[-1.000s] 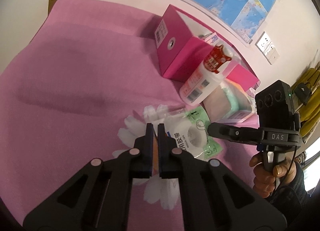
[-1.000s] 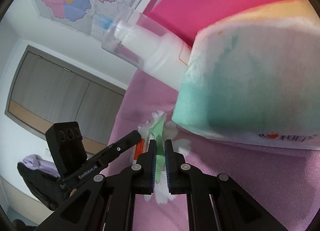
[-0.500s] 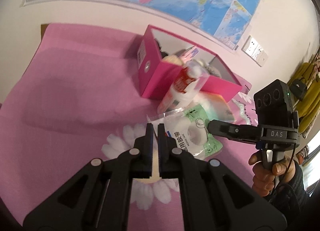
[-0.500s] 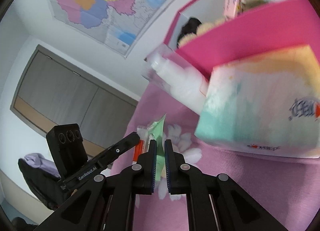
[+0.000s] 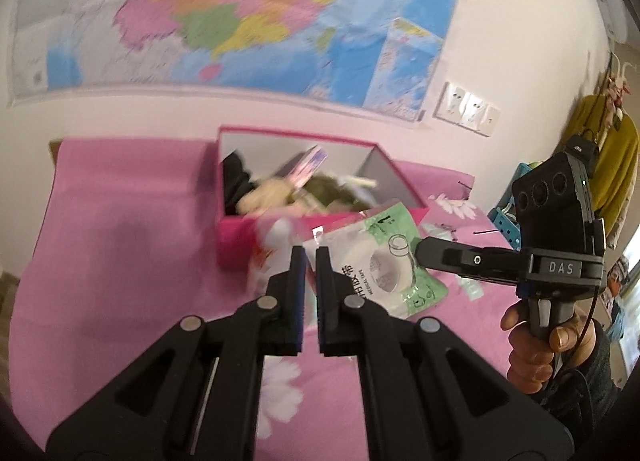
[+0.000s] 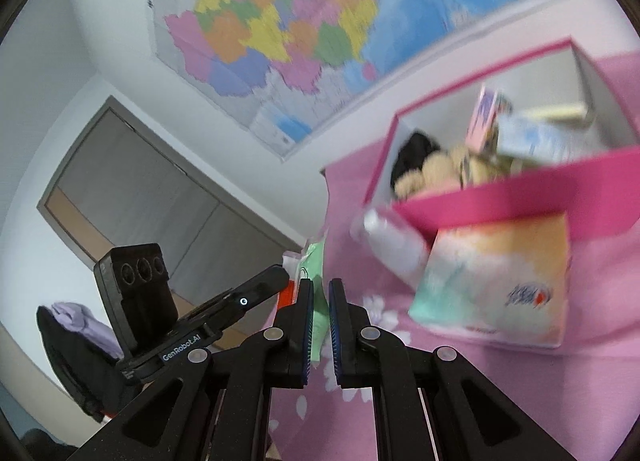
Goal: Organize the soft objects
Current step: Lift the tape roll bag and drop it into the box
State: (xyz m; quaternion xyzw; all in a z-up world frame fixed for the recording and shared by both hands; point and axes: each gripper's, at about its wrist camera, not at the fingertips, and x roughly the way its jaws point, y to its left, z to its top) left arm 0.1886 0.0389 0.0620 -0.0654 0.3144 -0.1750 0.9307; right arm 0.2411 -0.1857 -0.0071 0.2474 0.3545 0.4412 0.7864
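Note:
A green and white plastic packet with a roll of tape inside hangs above the pink cloth, held at both ends. My left gripper is shut on its clear left edge. In the left wrist view my right gripper pinches the packet's right side, with a hand on its grip. In the right wrist view the packet stands edge-on between the shut fingers of my right gripper, and my left gripper bites its far end. An open pink box stands just beyond the packet.
The pink box holds a tan plush toy, something black and small cartons. A tissue pack and a white bottle lean against its front wall. A flowered pink cloth covers the surface; a map hangs on the wall.
Both grippers have risen with the packet between them, off the cloth. The views have tilted up, so the inside of the pink box now shows.

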